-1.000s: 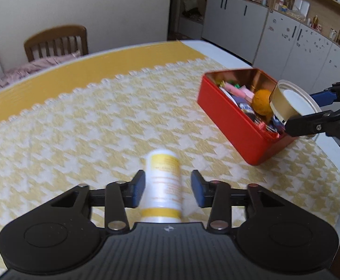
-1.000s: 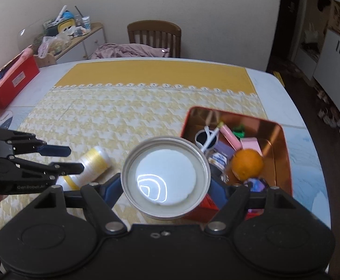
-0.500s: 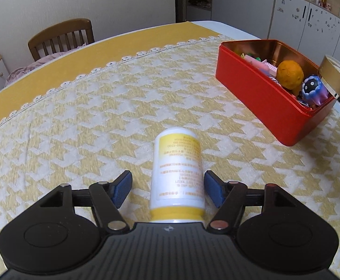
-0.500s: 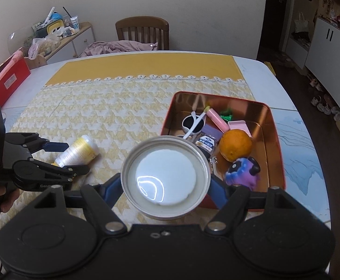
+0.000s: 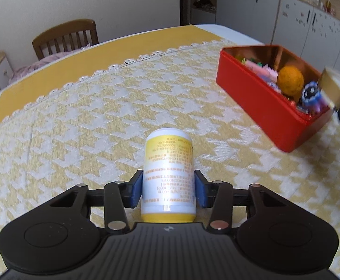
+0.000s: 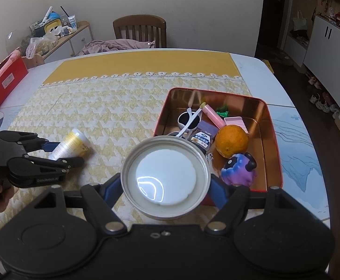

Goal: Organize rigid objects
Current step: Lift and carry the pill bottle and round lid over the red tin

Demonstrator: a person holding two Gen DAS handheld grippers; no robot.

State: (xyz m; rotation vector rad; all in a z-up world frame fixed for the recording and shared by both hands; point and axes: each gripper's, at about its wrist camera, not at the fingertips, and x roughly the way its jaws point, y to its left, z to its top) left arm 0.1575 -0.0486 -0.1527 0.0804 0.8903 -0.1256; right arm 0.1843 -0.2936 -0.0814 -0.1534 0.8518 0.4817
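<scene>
Closing on the bottle while the lid waits over the tin

Working left to right, I start with my left gripper (image 5: 168, 190). The yellow-and-white bottle (image 5: 168, 175) lies on its side on the houndstooth tablecloth (image 5: 88, 121), its long axis running straight away from me along the line of the fingers, yellow cap end nearest the gripper body. It sits squarely between the blue pads (image 5: 136, 187), so this hand is the one placed for it. The jaws are closing, and both pads look to be right at the bottle's sides. I judge the pinch is barely made, if at all, so I should let it firm up before lifting, since a round bottle can roll out.

Further right, my right gripper (image 6: 165, 187) stands wide and is clamped across the rim of a round metal lid (image 6: 165, 177), held flat side up. It hovers at the near edge of the red tin box (image 6: 276, 140), which holds an orange (image 6: 231, 141), a purple toy (image 6: 238, 169) and other small things.
</scene>
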